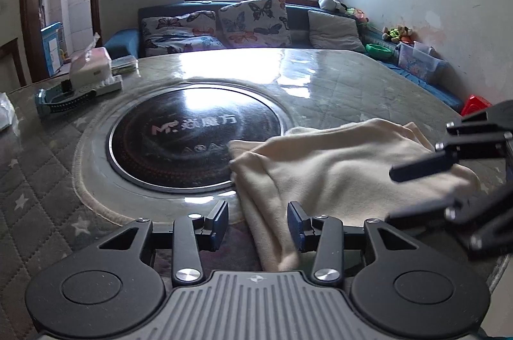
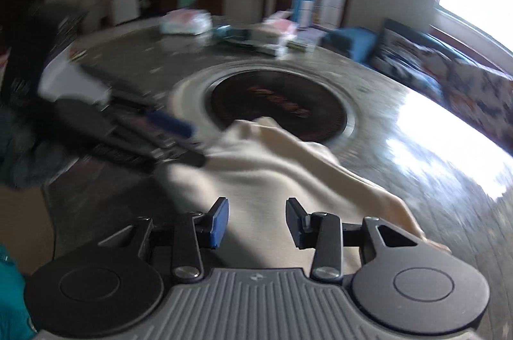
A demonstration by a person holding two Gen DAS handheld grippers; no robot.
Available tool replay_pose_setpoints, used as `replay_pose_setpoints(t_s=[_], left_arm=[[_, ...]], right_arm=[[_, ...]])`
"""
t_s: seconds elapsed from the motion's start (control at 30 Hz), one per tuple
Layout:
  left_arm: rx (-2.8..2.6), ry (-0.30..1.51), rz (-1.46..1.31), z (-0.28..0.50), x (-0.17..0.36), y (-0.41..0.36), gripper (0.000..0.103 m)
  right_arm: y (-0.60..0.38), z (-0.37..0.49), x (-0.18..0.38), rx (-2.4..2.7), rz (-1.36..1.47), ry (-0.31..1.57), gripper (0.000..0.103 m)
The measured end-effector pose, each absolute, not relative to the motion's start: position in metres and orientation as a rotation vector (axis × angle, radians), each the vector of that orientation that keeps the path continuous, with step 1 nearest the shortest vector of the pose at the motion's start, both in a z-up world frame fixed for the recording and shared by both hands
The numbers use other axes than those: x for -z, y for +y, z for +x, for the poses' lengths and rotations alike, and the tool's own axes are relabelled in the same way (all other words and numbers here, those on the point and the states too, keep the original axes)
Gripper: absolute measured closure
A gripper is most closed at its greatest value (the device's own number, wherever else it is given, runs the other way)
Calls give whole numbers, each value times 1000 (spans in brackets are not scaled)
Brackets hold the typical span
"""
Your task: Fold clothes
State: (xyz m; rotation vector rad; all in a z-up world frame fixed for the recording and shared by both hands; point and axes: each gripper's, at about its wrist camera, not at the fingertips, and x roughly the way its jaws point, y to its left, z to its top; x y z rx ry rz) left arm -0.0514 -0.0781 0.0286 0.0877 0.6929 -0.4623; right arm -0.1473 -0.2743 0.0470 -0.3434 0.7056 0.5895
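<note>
A cream cloth (image 1: 336,167) lies rumpled on the round table, its left corner overlapping the black centre plate (image 1: 192,135). My left gripper (image 1: 258,224) is open, and the cloth's near edge runs down between its fingers. My right gripper (image 1: 404,192) comes in from the right, open, with its fingers over the cloth's right side. The right wrist view is blurred. There the cream cloth (image 2: 266,167) spreads in front of my open right gripper (image 2: 256,221), and the left gripper (image 2: 192,141) sits at the cloth's left edge.
The table (image 1: 352,83) has a grey quilted cover under glossy plastic. A tissue box (image 1: 91,64), a power strip (image 1: 105,85) and a watch (image 1: 61,101) lie at its far left. Behind it stands a sofa with butterfly cushions (image 1: 253,19); toy boxes (image 1: 416,58) line the right wall.
</note>
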Motion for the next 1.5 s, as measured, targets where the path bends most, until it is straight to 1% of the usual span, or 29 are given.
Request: replay_pose_setpoints(t_s=[0.37, 0.47, 0.63, 0.67, 0.7, 0.8, 0.97, 1.3, 1.43, 1.47, 1.5], left_arm=[[424, 764, -105, -37, -36, -50, 59], [426, 789, -166, -33, -35, -48, 55], [420, 846, -308, -24, -30, -40, 54], [421, 855, -335, -23, -29, -39, 54], [421, 861, -357, -22, -28, -38, 54], [418, 880, -419, -19, -26, -38, 52], [411, 908, -520, -13, -22, -38, 51], [389, 983, -722, 0, -9, -41, 50], [391, 997, -765, 4, -6, -47, 53], [392, 1001, -776, 5, -5, -48, 60], [390, 1002, -786, 6, -4, -49, 64]], right_arm=[[-212, -154, -30, -720, -520, 664, 63], [-200, -154, -23, -709, -585, 647, 63], [-189, -154, -12, -697, -654, 635, 65], [-188, -154, -12, -692, -650, 634, 68], [-189, -153, -13, -688, -642, 636, 76], [-195, -149, -19, -691, -572, 645, 85], [-207, -145, -34, -689, -473, 636, 87], [-226, -142, -47, -687, -385, 602, 88], [-231, -144, -48, -698, -374, 596, 88], [-232, -145, -48, -701, -371, 595, 88], [-232, -145, -48, -704, -369, 594, 88]])
